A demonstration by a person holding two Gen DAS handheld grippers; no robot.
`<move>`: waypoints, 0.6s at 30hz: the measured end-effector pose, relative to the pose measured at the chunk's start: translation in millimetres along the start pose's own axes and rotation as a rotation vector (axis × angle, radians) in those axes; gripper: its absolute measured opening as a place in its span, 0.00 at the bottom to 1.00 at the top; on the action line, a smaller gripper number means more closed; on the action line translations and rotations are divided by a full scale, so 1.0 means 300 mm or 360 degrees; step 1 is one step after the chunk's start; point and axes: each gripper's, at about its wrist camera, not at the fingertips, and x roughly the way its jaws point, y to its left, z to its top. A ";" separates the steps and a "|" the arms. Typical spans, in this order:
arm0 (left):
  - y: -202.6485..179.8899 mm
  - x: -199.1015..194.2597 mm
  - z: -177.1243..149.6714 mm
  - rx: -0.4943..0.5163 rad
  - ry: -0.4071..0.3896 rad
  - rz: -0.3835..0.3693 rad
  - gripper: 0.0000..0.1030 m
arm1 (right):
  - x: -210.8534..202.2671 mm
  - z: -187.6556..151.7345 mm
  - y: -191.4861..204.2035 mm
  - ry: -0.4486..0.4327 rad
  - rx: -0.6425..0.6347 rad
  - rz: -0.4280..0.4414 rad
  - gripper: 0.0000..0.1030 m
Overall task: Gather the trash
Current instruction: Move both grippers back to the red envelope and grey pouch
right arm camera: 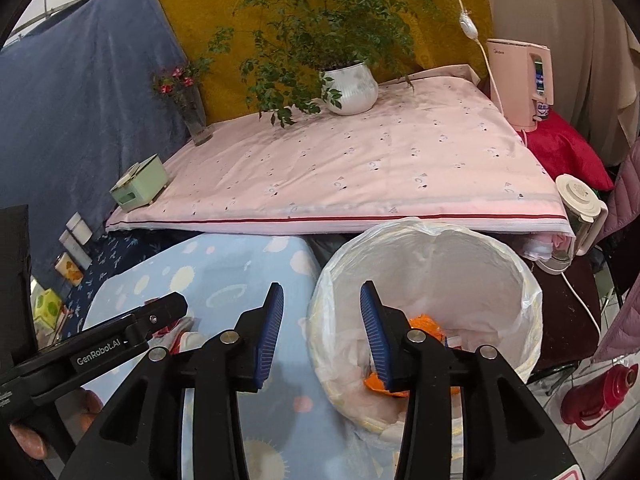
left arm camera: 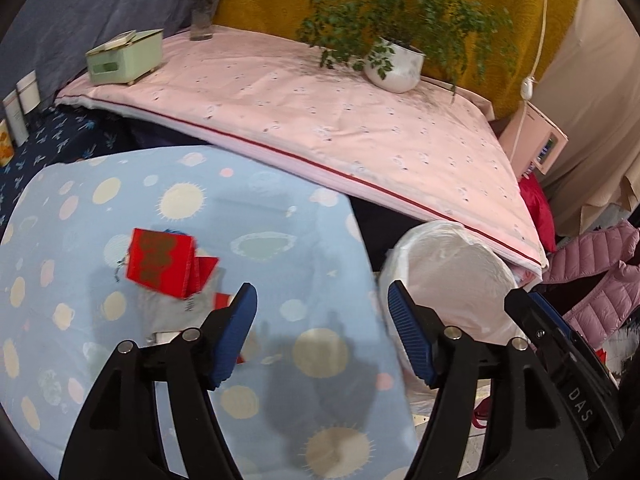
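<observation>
A red packet lies on grey and red scraps on the light blue spotted cloth. My left gripper is open and empty, just right of and nearer than the packet. A white bin lined with a plastic bag stands right of the cloth and holds orange trash. My right gripper is open and empty over the bin's left rim. The bin also shows in the left wrist view. The left gripper's body shows in the right wrist view.
A pink padded table lies behind, with a potted plant, a vase of flowers and a green box. A pink appliance, a white jug and a red flask stand right.
</observation>
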 end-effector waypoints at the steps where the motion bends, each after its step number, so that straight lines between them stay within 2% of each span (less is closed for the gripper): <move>1: 0.020 -0.003 -0.002 -0.0013 -0.0001 0.0010 0.65 | 0.006 -0.004 0.023 0.0008 -0.0014 0.0010 0.39; 4: 0.103 -0.017 -0.006 -0.0075 -0.0016 0.0069 0.75 | 0.025 -0.017 0.097 0.0038 -0.0067 0.0055 0.43; 13: 0.365 -0.058 -0.023 -0.0215 -0.0027 0.0186 0.75 | 0.121 -0.056 0.311 0.0145 -0.0223 0.0180 0.45; 15: 0.419 -0.062 -0.030 -0.0222 -0.0026 0.0224 0.75 | 0.146 -0.063 0.358 0.0163 -0.0262 0.0199 0.50; 18: 0.500 -0.061 -0.042 -0.0239 -0.0015 0.0265 0.75 | 0.187 -0.075 0.424 0.0201 -0.0318 0.0228 0.51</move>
